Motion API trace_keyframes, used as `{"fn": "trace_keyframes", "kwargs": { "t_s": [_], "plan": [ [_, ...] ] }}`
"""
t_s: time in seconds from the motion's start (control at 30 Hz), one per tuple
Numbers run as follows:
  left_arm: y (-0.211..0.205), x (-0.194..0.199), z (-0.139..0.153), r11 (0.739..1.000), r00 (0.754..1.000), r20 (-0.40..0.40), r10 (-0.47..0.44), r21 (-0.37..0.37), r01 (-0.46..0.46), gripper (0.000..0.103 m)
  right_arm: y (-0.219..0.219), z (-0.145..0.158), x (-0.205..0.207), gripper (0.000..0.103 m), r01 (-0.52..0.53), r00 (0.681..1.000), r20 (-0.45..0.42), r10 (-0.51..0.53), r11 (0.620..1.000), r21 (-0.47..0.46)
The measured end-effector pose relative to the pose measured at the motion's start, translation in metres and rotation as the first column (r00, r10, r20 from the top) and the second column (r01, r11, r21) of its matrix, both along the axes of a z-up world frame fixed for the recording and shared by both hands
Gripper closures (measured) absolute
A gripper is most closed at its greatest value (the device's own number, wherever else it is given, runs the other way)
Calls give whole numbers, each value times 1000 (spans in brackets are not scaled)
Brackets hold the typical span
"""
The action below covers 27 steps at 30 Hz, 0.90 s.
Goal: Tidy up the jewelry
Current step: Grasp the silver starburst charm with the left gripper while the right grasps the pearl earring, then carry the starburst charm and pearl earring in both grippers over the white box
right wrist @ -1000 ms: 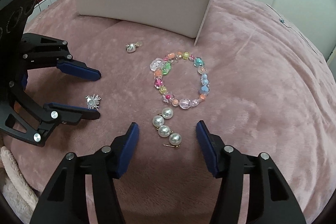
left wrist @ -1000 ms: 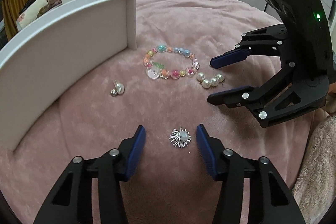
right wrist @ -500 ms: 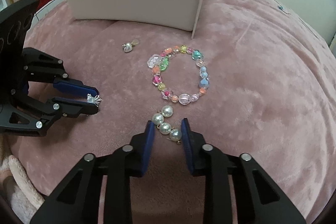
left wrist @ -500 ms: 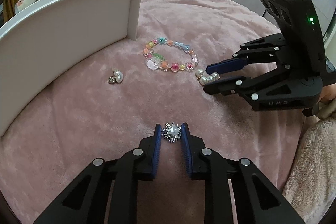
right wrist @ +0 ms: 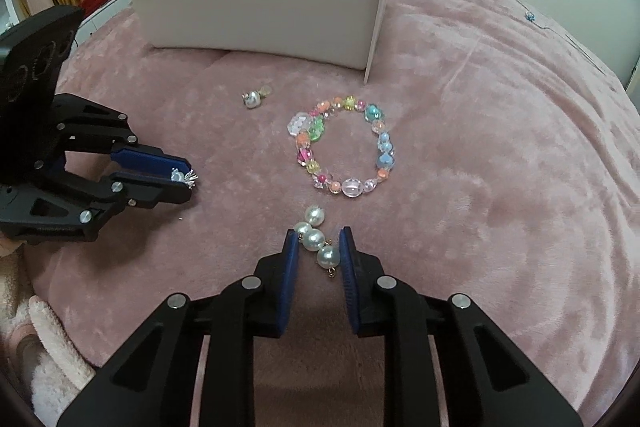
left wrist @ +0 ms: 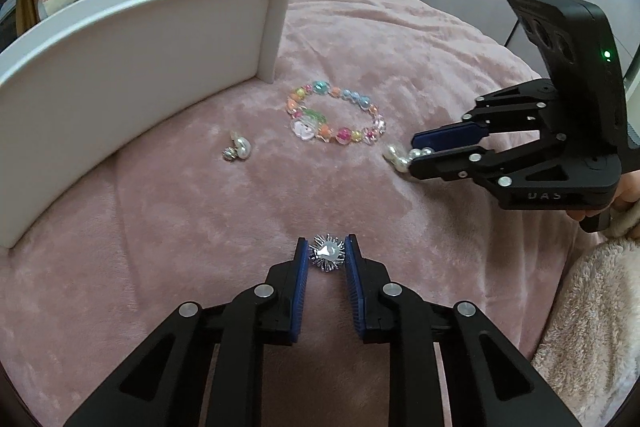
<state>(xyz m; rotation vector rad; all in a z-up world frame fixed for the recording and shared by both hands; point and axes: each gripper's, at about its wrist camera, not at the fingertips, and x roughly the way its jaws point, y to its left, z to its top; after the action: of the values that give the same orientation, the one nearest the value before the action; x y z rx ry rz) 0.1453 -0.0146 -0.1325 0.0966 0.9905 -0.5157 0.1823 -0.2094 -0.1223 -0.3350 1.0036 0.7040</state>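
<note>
four pieces of jewelry lie on the pink blanket, all on the near side of one white box, which stands on the blanket with its plain outer wall toward both cameras; its inside cannot be seen.

counted: one bead bracelet of many colours, a closed ring lying flat just off the box's near corner; one small pearl earring close in front of the box wall, apart from the bracelet; one silver brooch with spiky rays, farther out from the box than the earring; one pearl strand of four white pearls with a small gold hook at its end, farther out from the box than the bracelet and just beside it.

two grippers are in view. the left gripper has its blue pads narrowed onto the brooch, one pad against each side of it, the brooch low against the blanket. the right gripper is likewise nearly closed, its pads pressing the two pearls nearest the hook; the other two pearls stick out past the tips toward the bracelet, with the strand resting on the blanket.

the edge of a fluffy pale sleeve shows at the lower right of the left wrist view.
</note>
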Motion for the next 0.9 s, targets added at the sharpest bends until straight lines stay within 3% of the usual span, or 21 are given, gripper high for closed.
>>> {"fn": "trace_keyframes", "kwargs": {
  "t_s": [0.43, 0.9],
  "plan": [
    [23, 4, 29, 998, 997, 52, 61, -29, -59, 80, -1, 50, -9, 81, -11, 996, 93, 8, 1000, 25],
    [69, 8, 94, 990, 979, 151, 138, -7, -138, 80, 33, 119, 6, 81, -66, 970, 238, 47, 995, 74]
  ]
}}
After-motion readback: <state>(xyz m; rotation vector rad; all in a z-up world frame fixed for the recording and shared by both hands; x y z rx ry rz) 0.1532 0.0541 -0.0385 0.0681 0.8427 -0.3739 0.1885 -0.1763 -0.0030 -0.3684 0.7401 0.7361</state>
